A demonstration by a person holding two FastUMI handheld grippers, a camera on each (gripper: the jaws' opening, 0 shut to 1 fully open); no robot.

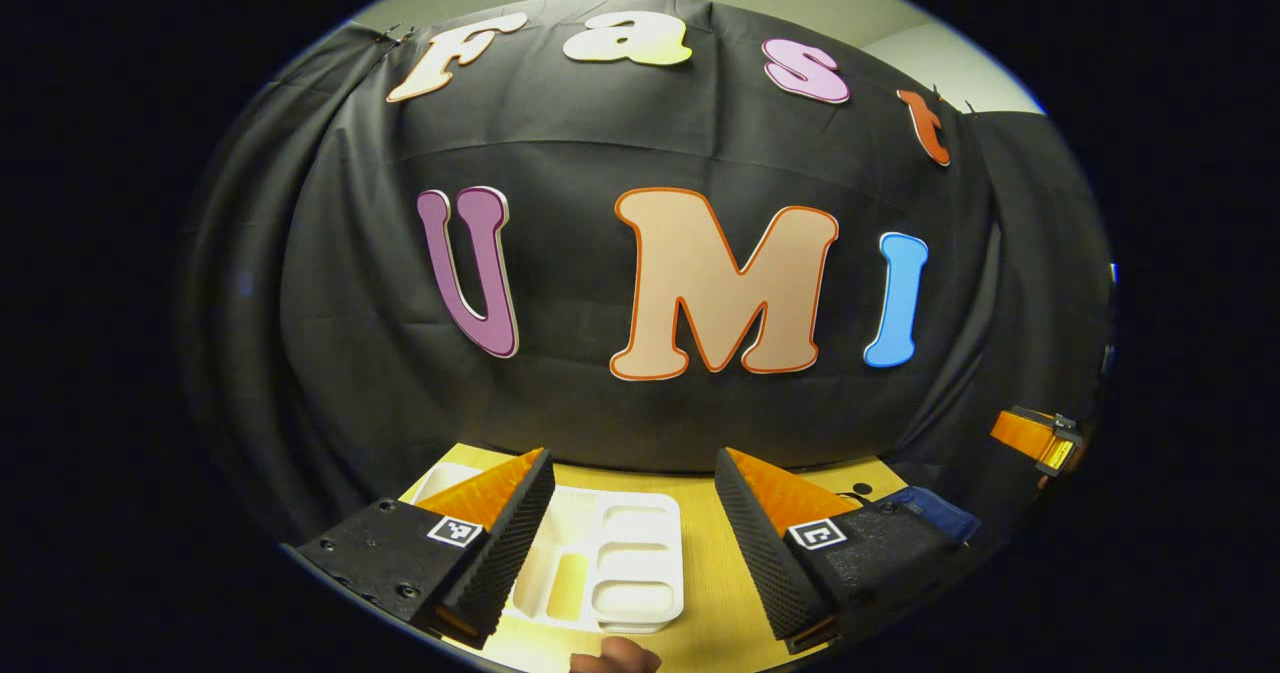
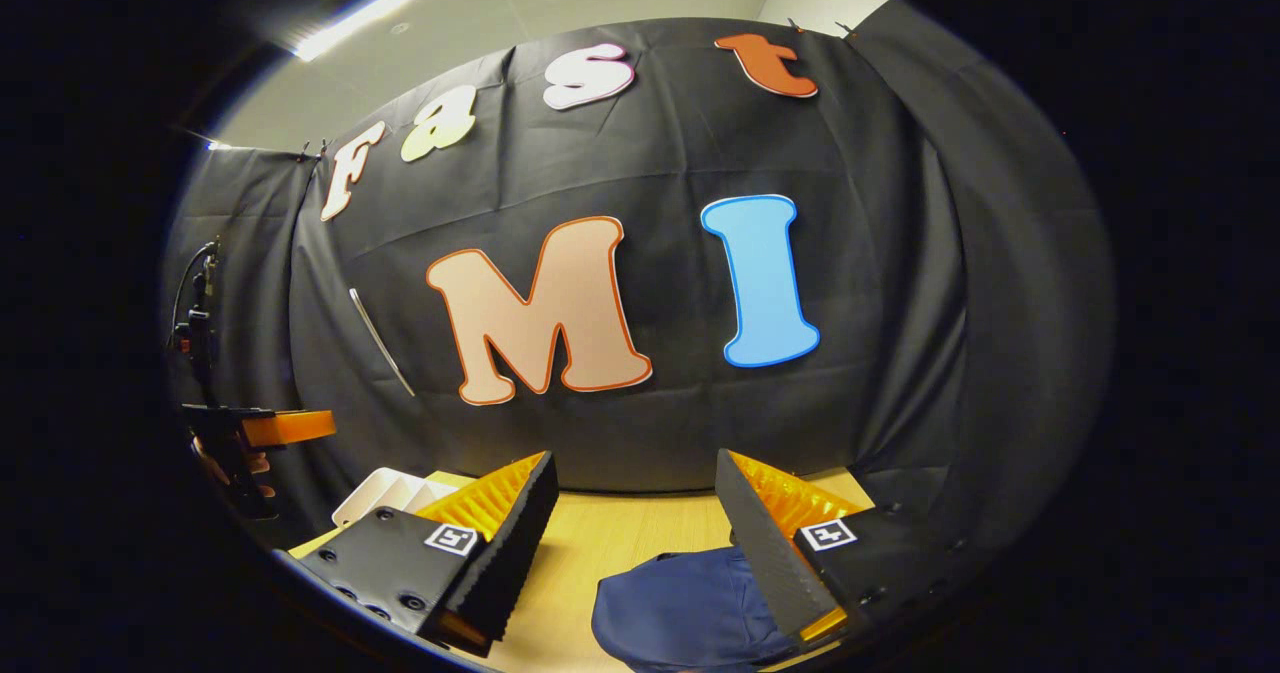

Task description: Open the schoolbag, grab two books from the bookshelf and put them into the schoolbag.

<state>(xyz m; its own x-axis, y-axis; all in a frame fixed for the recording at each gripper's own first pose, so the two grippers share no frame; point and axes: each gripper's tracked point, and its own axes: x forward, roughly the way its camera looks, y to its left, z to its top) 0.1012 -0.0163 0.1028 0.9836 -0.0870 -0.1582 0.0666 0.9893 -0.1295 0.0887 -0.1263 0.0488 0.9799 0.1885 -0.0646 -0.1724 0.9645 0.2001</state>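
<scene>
In the left gripper view, our left gripper [image 1: 634, 513] sits at six o'clock with its two wedge-shaped fingers spread wide apart and nothing between them; the inner faces are ribbed, and each block behind them carries a small square printed marker. Between and just past the fingers lies a white moulded plastic tray [image 1: 640, 563] with rounded rectangular compartments, flat on a smooth, pale wooden table [image 1: 715, 573]. At the very bottom edge, near six o'clock, we see a small rounded bit of a hand [image 1: 615, 661]. At about four o'clock, behind the right-hand finger, a sliver of the navy fabric schoolbag [image 1: 940, 513] shows on the table, and farther out at three to four o'clock the other gripper hangs in the air against the booth's black cloth wall.

In the right gripper view, our right gripper [image 2: 636, 513] is likewise parted, clamping nothing. The schoolbag [image 2: 685, 613] lies at five to six o'clock, a soft, rounded, dark blue cloth mound touching the inner face of the right-hand finger. We cannot tell whether it is open. Beyond, at eight o'clock, the tray's [image 2: 385, 493] white corner rests on the table [image 2: 620, 538].
</scene>
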